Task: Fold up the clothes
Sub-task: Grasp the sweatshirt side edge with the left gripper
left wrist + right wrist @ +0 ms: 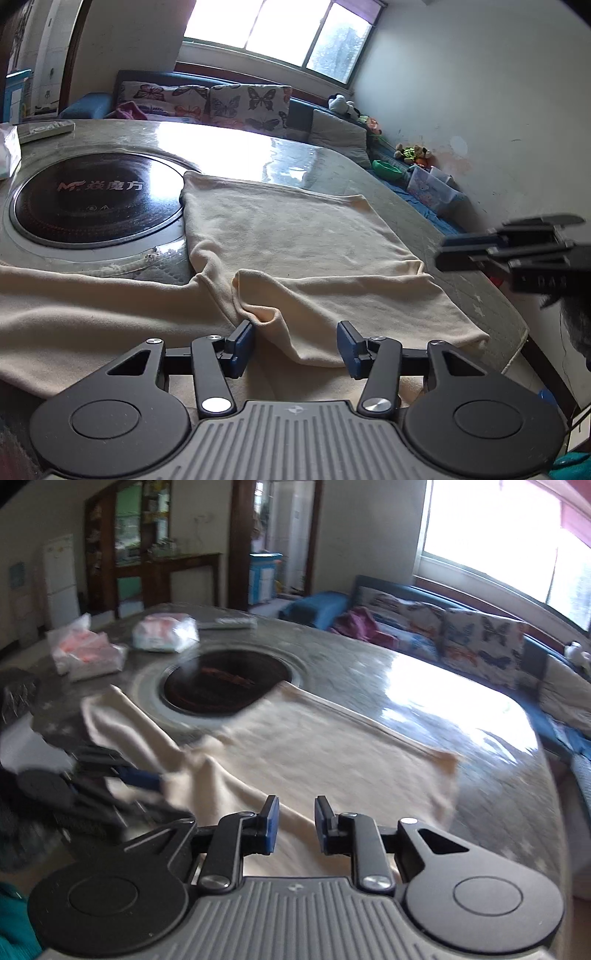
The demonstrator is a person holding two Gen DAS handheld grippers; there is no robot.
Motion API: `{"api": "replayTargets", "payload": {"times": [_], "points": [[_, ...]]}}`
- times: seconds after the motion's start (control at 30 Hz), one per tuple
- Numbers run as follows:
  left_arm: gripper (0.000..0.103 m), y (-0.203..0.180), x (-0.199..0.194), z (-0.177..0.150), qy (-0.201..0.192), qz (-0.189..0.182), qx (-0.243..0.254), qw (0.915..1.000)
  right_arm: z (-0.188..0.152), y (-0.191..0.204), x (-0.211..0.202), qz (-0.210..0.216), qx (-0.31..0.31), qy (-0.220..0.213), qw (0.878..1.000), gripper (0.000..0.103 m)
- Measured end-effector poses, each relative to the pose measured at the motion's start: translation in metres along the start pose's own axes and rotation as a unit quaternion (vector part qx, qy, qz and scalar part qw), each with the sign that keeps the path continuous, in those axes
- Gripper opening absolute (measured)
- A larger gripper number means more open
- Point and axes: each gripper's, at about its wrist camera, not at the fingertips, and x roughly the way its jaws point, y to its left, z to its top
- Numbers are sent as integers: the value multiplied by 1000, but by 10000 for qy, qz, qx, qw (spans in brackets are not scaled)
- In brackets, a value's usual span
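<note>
1. The left gripper (295, 341) points down at the near edge of the table (325, 158), its blue pads standing apart. A raised pucker of the cream garment (295, 236) sits just ahead of the gap, beside the left-side pad, but neither pad presses on it; I judge the tongs are placed to pinch that fold.

2. The right gripper (295, 825) hovers over the garment's near part with a narrow gap between its pads and nothing in it. From the left wrist view it shows at the right, above the table's right edge, apart from the cloth. The right wrist picture is blurred, so whether the pads brush the fabric I cannot tell.

3. The cream garment lies spread flat across the near half of the table, one part trailing toward the left edge, its far hem reaching the rim of the round dark cooktop (98, 201) set into the table's middle. It is not yet folded through.

4. Towards the far-left corner lie plastic-wrapped packs (164, 633) and a remote (234, 622).

5. Beyond the glossy table stand a sofa with butterfly cushions (247, 105), toys, and a bright window (284, 33).
</note>
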Motion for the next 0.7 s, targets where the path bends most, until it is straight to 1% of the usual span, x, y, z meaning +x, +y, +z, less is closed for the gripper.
{"api": "replayTargets", "payload": {"times": [0.03, 0.07, 0.1, 0.13, 0.17, 0.2, 0.23, 0.27, 0.33, 0.4, 0.43, 0.57, 0.7], "points": [[50, 0, 1, 1, 13, 17, -39, 10000, -7, -6, -3, -120, -28, 71, 9999, 23], [44, 1, 1, 2, 27, 51, -82, 9999, -15, -11, -6, -256, -58, 142, 9996, 27], [40, 1, 2, 3, 46, 98, -115, 9999, -21, -14, -7, -350, -68, 197, 9992, 30], [33, 2, 3, 4, 63, 143, -146, 9998, -26, -17, -9, -422, -73, 254, 9988, 30], [23, 3, 4, 4, 77, 179, -172, 9997, -35, -21, -11, -502, -57, 336, 9982, 31], [17, 4, 4, 5, 100, 207, -202, 9995, -43, -25, -14, -544, -19, 403, 9977, 34], [11, 5, 4, 7, 113, 226, -218, 9994, -49, -27, -16, -559, 23, 450, 9974, 35], [9, 6, 3, 8, 125, 244, -235, 9993, -55, -29, -17, -574, 66, 496, 9971, 38], [7, 6, 2, 12, 138, 277, -254, 9992, -65, -31, -21, -550, 117, 551, 9969, 42], [7, 0, -4, 21, 24, 265, -128, 9996, -72, -29, -23, -486, 102, 558, 9972, 49], [7, -4, -7, 25, -35, 253, -63, 9997, -75, -27, -24, -453, 92, 556, 9974, 50], [7, -25, -17, 54, -309, 57, 248, 9992, -82, -20, -20, -390, 49, 549, 9977, 51], [7, -56, -19, 85, -500, -243, 600, 9966, -81, -16, -14, -356, 78, 459, 9983, 51]]}}
